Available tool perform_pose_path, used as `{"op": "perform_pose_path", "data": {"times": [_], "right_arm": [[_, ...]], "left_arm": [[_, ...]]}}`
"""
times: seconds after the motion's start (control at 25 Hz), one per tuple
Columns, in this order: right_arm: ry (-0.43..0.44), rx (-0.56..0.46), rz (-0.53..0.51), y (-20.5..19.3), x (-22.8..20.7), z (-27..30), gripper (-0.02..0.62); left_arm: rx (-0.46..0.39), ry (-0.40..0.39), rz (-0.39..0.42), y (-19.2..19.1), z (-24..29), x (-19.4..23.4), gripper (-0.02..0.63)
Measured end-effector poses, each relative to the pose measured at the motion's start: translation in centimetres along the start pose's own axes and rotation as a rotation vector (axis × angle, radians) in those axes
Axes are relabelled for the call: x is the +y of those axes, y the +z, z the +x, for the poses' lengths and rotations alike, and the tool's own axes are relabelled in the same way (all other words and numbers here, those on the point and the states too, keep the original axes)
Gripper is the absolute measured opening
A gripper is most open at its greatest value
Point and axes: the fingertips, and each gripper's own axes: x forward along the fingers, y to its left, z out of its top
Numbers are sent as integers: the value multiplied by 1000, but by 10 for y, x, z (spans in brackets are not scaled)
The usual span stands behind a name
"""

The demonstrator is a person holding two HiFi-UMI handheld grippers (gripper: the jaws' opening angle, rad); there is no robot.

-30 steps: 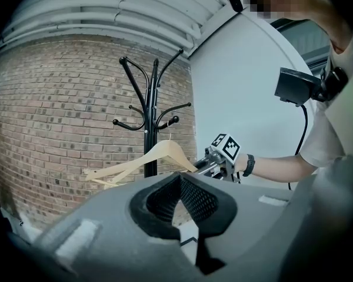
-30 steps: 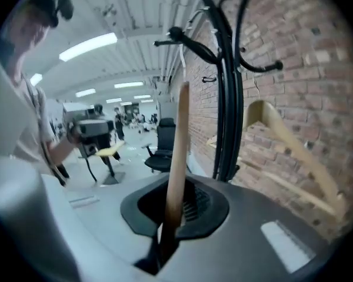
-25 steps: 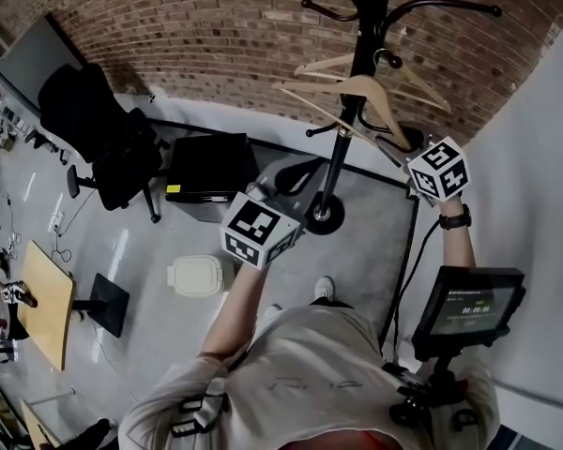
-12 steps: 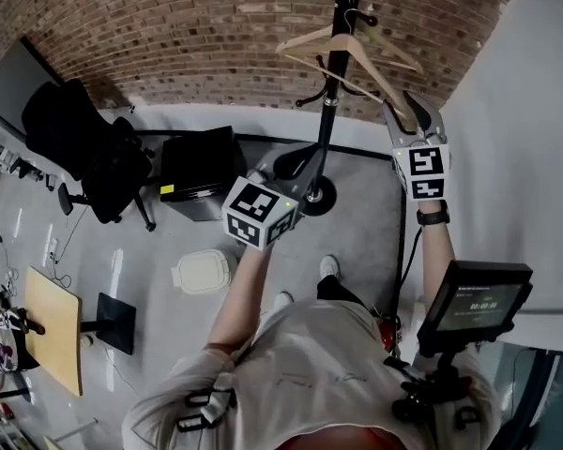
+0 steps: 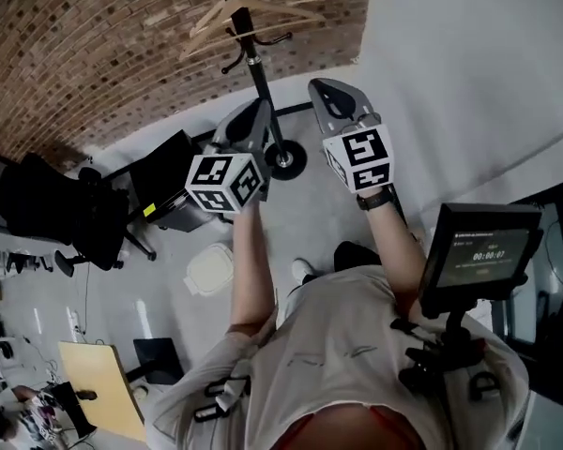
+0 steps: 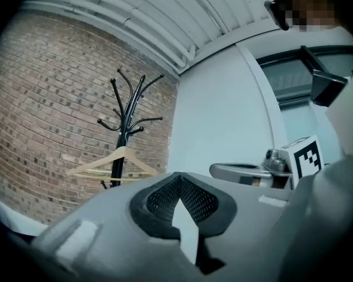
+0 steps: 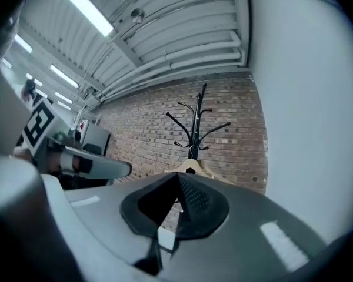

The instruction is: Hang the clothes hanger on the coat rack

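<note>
Hanger [image 6: 125,153] hangs free on coat rack [image 5: 256,59] against brick wall [image 5: 94,54]. R gripper [image 5: 330,90], at the hanger's arm end a sec ago w/ jaws apart, has pulled back and closed up tight on nothing, so the hang reads as done. L gripper [image 5: 247,120] also closed, empty, beside R. Room: white wall [image 5: 469,64] close on R side, floor [image 5: 291,223] open to rack base, office chair [image 5: 56,214] and black cabinet [image 5: 164,190] well off L.

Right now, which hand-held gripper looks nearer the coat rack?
The left hand-held gripper: in the head view its tip overlaps the coat rack pole; the right hand-held gripper sits toward the wall.
</note>
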Motion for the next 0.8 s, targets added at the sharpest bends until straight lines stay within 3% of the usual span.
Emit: {"op": "perform_pose_path", "data": {"times": [0.12,0.36,0.56,0.68,0.8], "right_arm": [[2,31,114,-6,-10,-29,5],[45,36,212,-16,-16,-110,5],[93,61,271,-40,-25,-178,5],[114,55,274,-43,-12,-196,5],[124,36,258,-30,-1,-197,5]], "left_arm": [[-26,56,29,6,-2,-21,0],[-64,113,9,-3,-28,-93,0],[-3,122,14,-41,-31,-166,2],[17,152,39,-52,-48,-182,2],[-13,166,62,-38,-62,-182,2]]}}
